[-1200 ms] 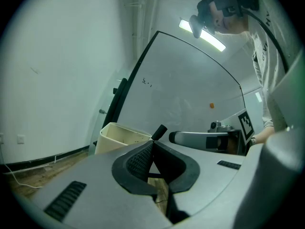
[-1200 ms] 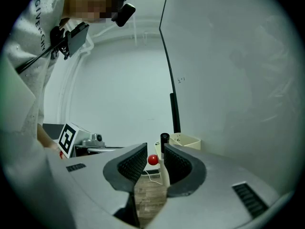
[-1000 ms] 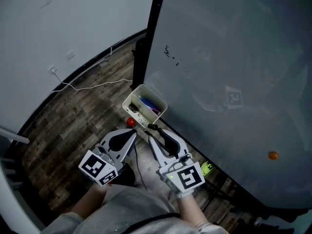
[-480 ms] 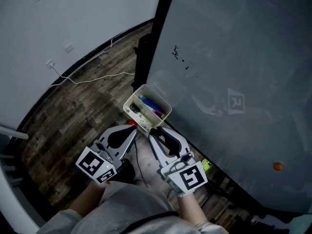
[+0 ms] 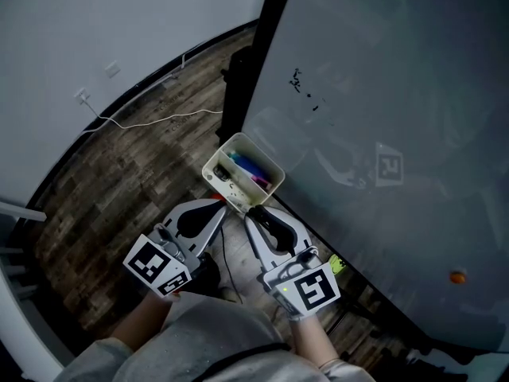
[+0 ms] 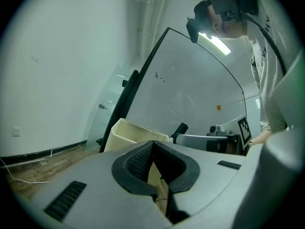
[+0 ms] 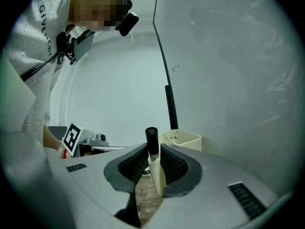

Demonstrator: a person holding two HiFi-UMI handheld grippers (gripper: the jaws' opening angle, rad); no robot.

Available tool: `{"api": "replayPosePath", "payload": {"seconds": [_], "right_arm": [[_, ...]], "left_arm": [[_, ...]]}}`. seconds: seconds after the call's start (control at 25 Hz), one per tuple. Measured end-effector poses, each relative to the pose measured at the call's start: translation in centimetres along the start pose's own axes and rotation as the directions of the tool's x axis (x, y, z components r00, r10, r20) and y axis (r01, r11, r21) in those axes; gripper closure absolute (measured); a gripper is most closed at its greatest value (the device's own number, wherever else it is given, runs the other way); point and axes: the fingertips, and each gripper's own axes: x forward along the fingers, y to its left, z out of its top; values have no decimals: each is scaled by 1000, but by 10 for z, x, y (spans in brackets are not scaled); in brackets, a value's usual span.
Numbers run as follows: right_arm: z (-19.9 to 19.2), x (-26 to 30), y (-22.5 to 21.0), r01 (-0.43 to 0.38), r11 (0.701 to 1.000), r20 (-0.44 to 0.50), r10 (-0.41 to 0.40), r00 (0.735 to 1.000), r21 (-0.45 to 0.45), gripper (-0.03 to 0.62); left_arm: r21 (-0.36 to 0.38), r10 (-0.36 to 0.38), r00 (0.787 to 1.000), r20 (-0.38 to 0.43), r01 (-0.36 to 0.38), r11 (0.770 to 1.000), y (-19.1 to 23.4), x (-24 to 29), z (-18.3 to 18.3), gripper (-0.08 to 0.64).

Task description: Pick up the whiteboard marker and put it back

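- While the right gripper (image 7: 153, 150) clamps the whiteboard marker (image 7: 152, 152) between its narrow-set jaws, the marker's black cap sticks out past the tips.
- In the head view, that right gripper (image 5: 253, 212) has its tips at the near edge of the cream bin (image 5: 259, 151), where the marker (image 5: 250, 209) shows only as a dark tip.
- Left gripper (image 6: 152, 145) has its jaws pressed together at the tips, with nothing between them; it sits just left of the right one.
- Bin (image 7: 184, 138) stands against the whiteboard (image 5: 382, 94), with blue and purple pens inside.
- A white cable (image 5: 151, 120) lies on the wooden floor (image 5: 135, 169), far left.
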Motion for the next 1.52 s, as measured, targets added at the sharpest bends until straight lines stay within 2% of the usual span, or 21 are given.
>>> {"api": "replayPosePath", "payload": {"seconds": [0.52, 0.92, 1.24, 1.52], "right_arm": [[11, 1, -2, 21, 1000, 29, -20, 999, -20, 517], [24, 0, 0, 5, 1000, 18, -5, 1000, -30, 517], [37, 0, 6, -13, 999, 22, 14, 1000, -37, 517], [45, -4, 1, 8, 999, 16, -7, 1000, -49, 517]], "left_arm": [[-2, 9, 1000, 7, -9, 1000, 1, -5, 1, 545], [6, 11, 1000, 10, -11, 1000, 0, -9, 5, 545], [17, -11, 1000, 17, 11, 1000, -3, -10, 13, 545], [30, -33, 999, 27, 32, 999, -6, -7, 21, 545]]}}
